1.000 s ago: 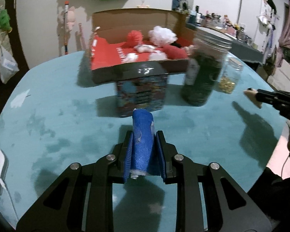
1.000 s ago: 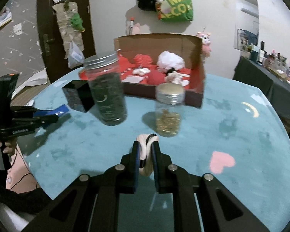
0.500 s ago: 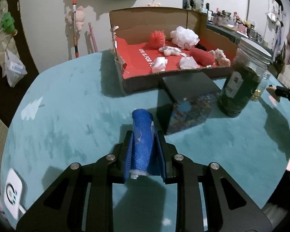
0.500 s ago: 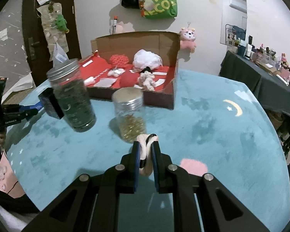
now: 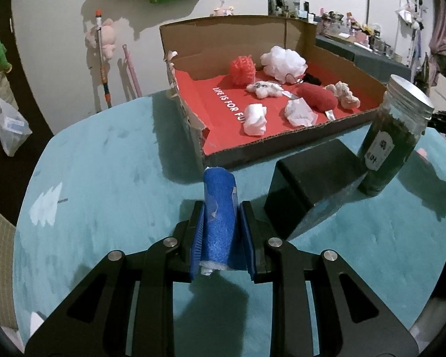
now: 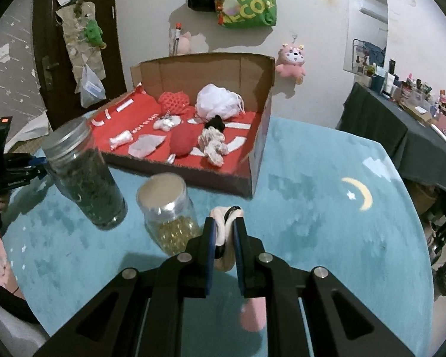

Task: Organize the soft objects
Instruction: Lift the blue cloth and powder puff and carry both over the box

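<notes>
Both grippers have risen and drawn nearer the box (image 5: 252, 151) since a second ago. Left gripper (image 5: 221, 229) is clamped on a blue sponge (image 5: 220, 208), just short of the box's front wall; right gripper (image 6: 224, 238) pinches a pink soft item (image 6: 224, 223) beside the small jar (image 6: 166, 208). Several soft things already lie in the box; these two remain. I judge the left path open, past the black block (image 5: 309, 184). On the right, the jars (image 6: 86, 172) crowd the way.
</notes>
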Action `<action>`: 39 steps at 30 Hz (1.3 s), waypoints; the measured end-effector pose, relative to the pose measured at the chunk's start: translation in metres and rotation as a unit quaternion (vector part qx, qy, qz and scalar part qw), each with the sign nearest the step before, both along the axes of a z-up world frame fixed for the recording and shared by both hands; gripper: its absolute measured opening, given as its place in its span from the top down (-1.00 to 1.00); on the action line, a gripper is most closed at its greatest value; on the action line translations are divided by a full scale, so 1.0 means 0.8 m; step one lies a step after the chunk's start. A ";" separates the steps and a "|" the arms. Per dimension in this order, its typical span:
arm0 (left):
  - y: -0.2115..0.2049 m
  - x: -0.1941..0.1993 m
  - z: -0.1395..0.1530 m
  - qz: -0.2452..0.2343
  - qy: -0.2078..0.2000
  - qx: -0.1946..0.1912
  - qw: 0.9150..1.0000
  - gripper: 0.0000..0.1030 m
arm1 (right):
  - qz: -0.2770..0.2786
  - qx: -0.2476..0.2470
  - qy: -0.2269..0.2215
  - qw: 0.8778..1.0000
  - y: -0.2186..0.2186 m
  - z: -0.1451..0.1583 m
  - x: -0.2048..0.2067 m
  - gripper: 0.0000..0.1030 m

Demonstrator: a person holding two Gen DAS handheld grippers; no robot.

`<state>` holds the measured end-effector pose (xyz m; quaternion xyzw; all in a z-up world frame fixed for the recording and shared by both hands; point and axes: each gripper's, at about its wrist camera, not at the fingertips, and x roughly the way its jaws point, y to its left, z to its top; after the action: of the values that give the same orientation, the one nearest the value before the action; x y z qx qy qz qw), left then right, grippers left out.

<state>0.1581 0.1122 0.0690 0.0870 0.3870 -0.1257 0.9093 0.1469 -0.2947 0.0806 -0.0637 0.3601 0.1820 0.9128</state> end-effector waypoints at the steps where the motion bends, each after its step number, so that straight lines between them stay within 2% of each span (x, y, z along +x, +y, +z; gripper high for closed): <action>1: 0.000 0.002 0.001 -0.002 -0.001 0.003 1.000 0.58 | 0.003 0.002 0.000 1.000 0.000 0.002 0.004 0.74; 24: -0.024 0.032 0.039 -0.069 -0.018 0.018 0.997 0.58 | 0.065 0.037 0.008 0.997 0.011 0.024 0.050 0.74; 39: -0.070 0.098 0.063 -0.090 0.008 0.011 0.996 0.57 | 0.128 0.018 0.004 0.992 0.069 0.054 0.096 0.74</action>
<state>0.2366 0.0559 0.1193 0.1305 0.3863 -0.2039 0.8900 0.2237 -0.2396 0.1238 -0.0919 0.3495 0.3042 0.8814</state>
